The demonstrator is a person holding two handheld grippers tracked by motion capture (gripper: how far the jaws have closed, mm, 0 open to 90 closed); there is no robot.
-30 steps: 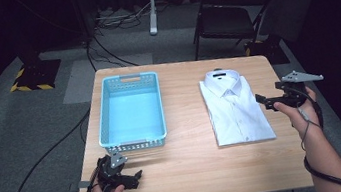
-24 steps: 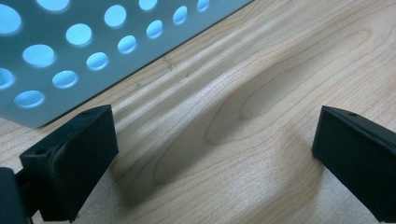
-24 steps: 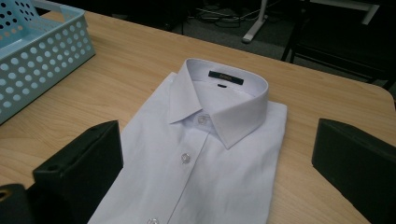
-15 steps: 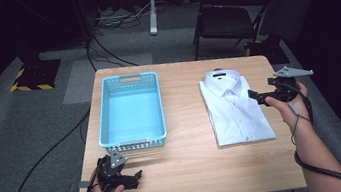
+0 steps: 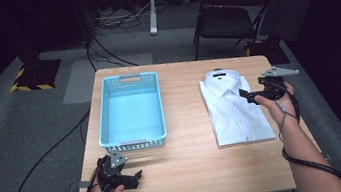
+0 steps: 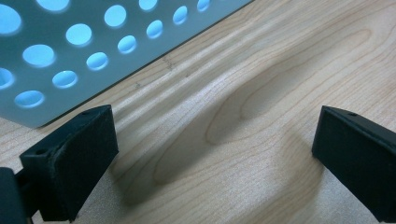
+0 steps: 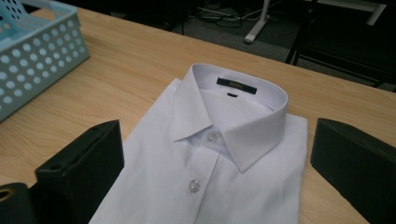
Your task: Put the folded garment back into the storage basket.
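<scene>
Light: bright on the table [image 5: 194, 168], dark all around.
Shadows: soft, under the jaws.
Blur: jaws fuzzy up close.
Glare: none.

Smooth white cloth shirt [image 7: 219, 172]; matt, perforated blue plastic basket [image 5: 130, 110]; pale, grained wood table [image 5: 194, 168]; matt black fingers [image 6: 70, 163].

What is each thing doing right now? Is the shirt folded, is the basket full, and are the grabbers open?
White folded dress shirt: folded flat, collar buttoned, lying on the table.
Light blue perforated plastic basket: upright, empty.
Left gripper: open, jaws wide apart, low over bare wood beside the basket.
Right gripper: open, above the shirt, pointing at the collar, gripping nothing.
Wooden table: bears shirt and basket.
</scene>
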